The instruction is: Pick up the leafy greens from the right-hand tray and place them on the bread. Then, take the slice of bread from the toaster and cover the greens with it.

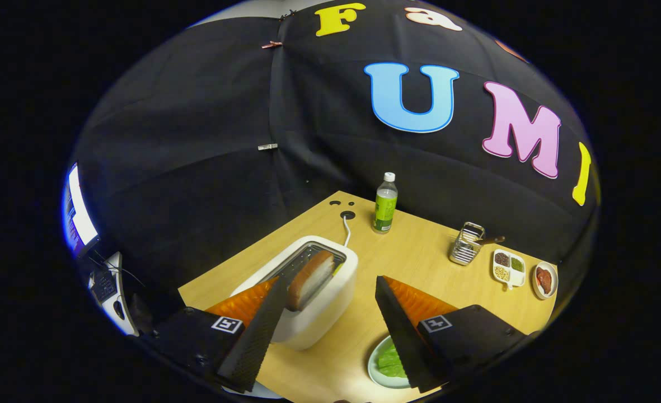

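Wooden table point(420, 246) carries the toaster point(308, 291), where the bread slice point(312, 279) stands upright just ahead of the left finger of the wide-open, empty gripper point(330, 330), greens point(389, 358) lying nearer, by the right finger.

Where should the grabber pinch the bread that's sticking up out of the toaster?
Judging by its pose, pinch the bread slice on its two flat faces, at the part poking above the toaster slot, coming down from above. That is the only part free to reach. The gripper has its jaws wide open, one finger beside the bread, not yet squeezing.
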`<action>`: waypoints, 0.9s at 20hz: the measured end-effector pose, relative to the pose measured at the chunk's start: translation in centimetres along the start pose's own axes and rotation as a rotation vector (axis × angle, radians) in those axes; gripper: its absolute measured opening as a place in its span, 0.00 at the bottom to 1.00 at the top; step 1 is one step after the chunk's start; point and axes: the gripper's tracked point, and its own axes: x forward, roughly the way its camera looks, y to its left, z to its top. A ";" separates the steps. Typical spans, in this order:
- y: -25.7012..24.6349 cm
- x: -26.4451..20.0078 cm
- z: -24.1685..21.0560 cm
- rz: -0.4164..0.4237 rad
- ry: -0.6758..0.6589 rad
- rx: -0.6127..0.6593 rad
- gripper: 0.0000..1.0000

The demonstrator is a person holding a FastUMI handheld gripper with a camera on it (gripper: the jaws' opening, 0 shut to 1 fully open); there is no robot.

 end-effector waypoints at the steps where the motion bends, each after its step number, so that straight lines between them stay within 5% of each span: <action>1: 0.5 0.6 -0.1 0.004 0.011 -0.002 0.99; 14: 1.0 8.2 -3.0 -0.097 0.125 -0.001 0.97; 18: 1.7 8.3 -4.0 -0.093 0.161 -0.013 0.72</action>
